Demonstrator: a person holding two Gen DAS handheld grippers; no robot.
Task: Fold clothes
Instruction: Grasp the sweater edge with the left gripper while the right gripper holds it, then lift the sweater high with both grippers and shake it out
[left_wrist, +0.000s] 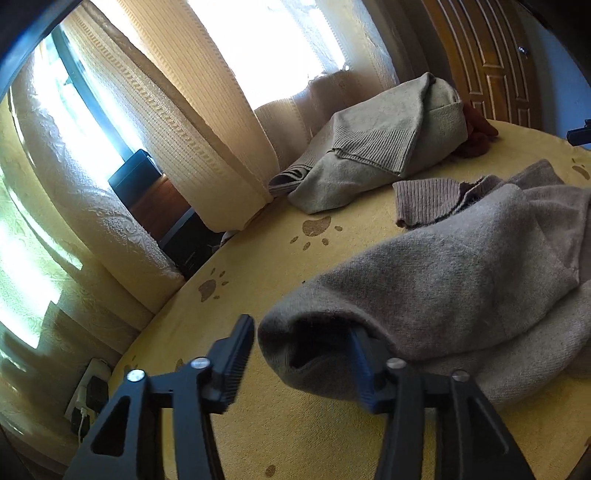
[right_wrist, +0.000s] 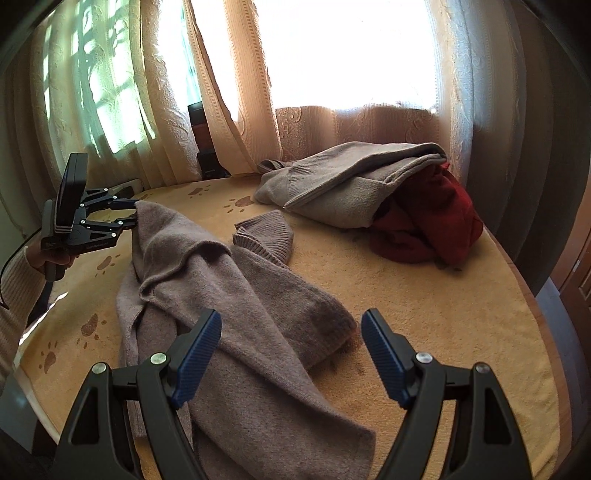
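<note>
On the yellow paw-print desk (right_wrist: 424, 314) my taupe sweater (right_wrist: 240, 314) lies crumpled; my left hand-held gripper (left_wrist: 299, 354) gapes wide, one finger tucked inside a fold, and my right hand-held gripper (right_wrist: 291, 350) hovers spread, empty.

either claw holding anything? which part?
Left claw open, one finger inside a fold at the edge of the grey-brown knitted sweater, not clamped. Right claw open, empty.

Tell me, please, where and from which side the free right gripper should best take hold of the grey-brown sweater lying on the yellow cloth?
Probably the near sleeve end of the grey-brown sweater, on the cuff. It lies flat with a free edge between the open right gripper fingers. Come down from the near side, one finger under the edge. The open left gripper straddles a fold at the far end.
</note>
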